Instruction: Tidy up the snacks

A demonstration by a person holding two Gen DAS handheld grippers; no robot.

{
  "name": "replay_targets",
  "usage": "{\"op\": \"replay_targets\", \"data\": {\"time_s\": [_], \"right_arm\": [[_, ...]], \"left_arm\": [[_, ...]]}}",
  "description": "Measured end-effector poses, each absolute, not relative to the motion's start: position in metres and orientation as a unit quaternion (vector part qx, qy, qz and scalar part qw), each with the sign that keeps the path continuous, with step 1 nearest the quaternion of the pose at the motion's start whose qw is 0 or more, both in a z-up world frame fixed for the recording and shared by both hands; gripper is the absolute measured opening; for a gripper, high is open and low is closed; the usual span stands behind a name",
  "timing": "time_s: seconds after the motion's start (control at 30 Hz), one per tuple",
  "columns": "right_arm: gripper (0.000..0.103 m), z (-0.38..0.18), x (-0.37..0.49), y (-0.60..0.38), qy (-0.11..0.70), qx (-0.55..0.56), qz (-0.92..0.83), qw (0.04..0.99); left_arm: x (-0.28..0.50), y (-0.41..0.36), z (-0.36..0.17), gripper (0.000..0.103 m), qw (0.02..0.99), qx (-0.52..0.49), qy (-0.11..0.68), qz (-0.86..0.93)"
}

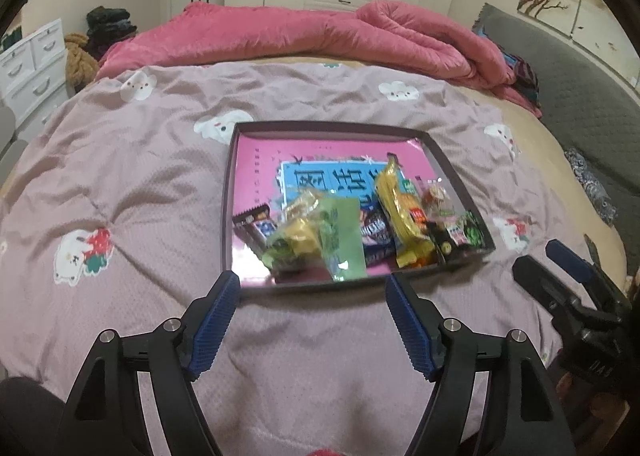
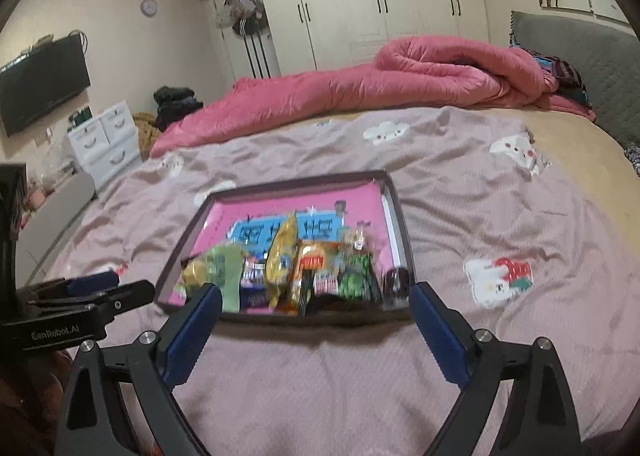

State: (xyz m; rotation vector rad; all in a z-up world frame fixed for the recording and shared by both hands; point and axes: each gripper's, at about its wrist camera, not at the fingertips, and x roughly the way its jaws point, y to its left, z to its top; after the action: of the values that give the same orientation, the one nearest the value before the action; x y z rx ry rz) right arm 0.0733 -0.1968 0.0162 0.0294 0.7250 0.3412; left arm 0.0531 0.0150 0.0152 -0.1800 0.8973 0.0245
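A dark shallow tray with a pink printed bottom lies on the bed; it also shows in the right wrist view. Several snack packets lie along its near edge: a green packet, a yellow packet and a dark chocolate packet. In the right wrist view the yellow packet and the green packet show too. My left gripper is open and empty, just short of the tray's near edge. My right gripper is open and empty at the tray's near edge.
The tray rests on a pinkish-grey bedspread with cartoon prints. A rolled pink quilt lies at the far side. A grey headboard is on the right, white drawers on the left. The right gripper's body shows at the right.
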Motion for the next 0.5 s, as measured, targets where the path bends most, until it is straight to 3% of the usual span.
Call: {"op": "replay_targets", "data": {"time_s": [0.5], "right_arm": [[0.1, 0.013, 0.048, -0.191, 0.368, -0.007, 0.153, 0.917]], "left_arm": [[0.026, 0.007, 0.01, 0.078, 0.891, -0.083, 0.447, 0.001]]}}
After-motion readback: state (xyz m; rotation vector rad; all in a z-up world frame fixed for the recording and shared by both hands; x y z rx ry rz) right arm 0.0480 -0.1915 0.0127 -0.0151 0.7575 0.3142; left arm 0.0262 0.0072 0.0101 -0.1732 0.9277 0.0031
